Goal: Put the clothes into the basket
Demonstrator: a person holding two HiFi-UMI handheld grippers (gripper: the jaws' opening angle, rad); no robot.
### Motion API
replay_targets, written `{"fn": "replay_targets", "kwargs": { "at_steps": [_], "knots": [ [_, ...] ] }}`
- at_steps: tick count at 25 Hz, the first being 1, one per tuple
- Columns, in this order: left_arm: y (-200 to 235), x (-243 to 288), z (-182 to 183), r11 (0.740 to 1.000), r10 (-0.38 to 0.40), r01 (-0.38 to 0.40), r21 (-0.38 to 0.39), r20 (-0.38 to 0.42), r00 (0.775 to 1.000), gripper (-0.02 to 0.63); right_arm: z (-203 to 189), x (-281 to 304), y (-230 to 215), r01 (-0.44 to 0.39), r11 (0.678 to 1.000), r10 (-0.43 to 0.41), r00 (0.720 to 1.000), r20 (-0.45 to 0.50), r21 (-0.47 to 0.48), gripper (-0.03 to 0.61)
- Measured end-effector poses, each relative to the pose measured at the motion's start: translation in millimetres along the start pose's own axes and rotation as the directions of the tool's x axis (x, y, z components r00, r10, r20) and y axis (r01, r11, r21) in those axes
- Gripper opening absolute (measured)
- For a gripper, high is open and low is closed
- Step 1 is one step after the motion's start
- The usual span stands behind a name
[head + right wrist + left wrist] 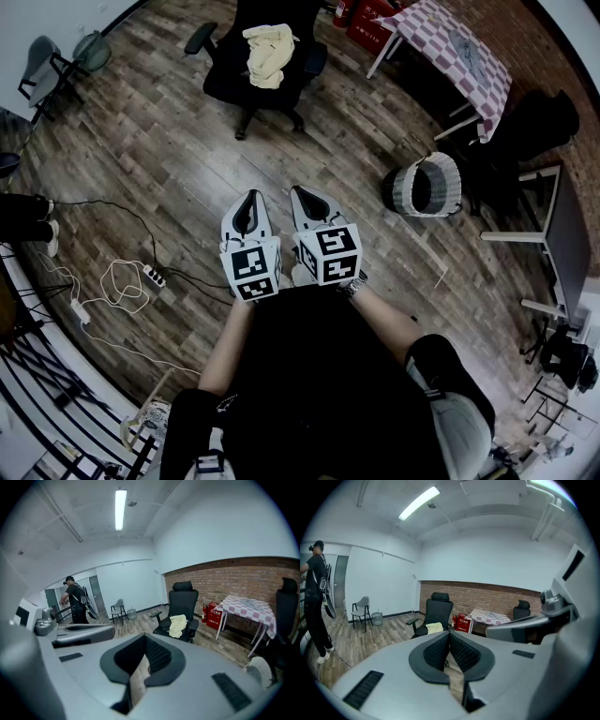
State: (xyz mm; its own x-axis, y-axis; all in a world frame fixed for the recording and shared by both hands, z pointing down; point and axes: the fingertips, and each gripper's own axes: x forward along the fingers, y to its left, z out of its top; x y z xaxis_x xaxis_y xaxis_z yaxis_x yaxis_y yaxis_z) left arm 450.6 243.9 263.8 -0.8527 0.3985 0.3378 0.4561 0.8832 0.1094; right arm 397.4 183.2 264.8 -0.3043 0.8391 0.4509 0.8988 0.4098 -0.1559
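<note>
- Head view; we hold both tools side by side over the brown wooden plank floor (159, 159), each pointing forward and somewhat down.
- Left gripper (252, 197), grey shell with black ribbed pads: in its own view the two pads meet at the tips; clenched, with nothing between them.
- Right gripper (300, 192), same build, just beside the left one: its pads also meet at the tips; clenched on nothing.
- The black-and-white marker cubes (251, 267) sit at the rear of each tool, close against our dark shirt (328, 375).
- Task item one: a pale yellow crumpled garment (267, 52) lies on the seat of a black swivel office chair (225, 84); the chair stands straight ahead of us, well apart from both grippers.
- Task item two: a grey garment (466, 47) lies on a table covered with a red-and-white checked cloth (427, 28), at the far right by the brick wall (234, 578).
- The pale woven wicker basket (448, 178) with a dark interior stands on the floor to our right, near the table's white legs; well apart from the chair and from both grippers.
- Red boxes (370, 23) stand on the floor between the chair and the table.
- To our left a white power strip (153, 276) lies on the floor with looped white and black cables around it.
- Left gripper view: another person in dark clothing (314, 602) stands at the far left, beside a grey chair (361, 611) against the white wall.
</note>
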Motion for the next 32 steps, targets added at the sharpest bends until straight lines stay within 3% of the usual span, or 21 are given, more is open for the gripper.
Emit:
{"fn": "replay_targets", "kwargs": {
  "at_steps": [9,25,32],
  "knots": [
    [-28,13,12,0.998,0.030,-0.030,0.050,0.008,1.000,0.014,7,-8,-29,-0.018,1.000,0.018,1.000,0.014,0.012,0.008],
    [-50,51,16,0.994,0.090,-0.089,0.062,-0.007,0.996,0.014,14,0,-79,-0.056,0.997,0.055,0.998,0.038,0.044,0.009],
    [-59,72,17,0.991,0.128,-0.127,0.027,-0.005,0.992,0.014,16,8,-107,-0.065,0.997,0.063,0.998,0.027,0.044,0.009]
  ]
}}
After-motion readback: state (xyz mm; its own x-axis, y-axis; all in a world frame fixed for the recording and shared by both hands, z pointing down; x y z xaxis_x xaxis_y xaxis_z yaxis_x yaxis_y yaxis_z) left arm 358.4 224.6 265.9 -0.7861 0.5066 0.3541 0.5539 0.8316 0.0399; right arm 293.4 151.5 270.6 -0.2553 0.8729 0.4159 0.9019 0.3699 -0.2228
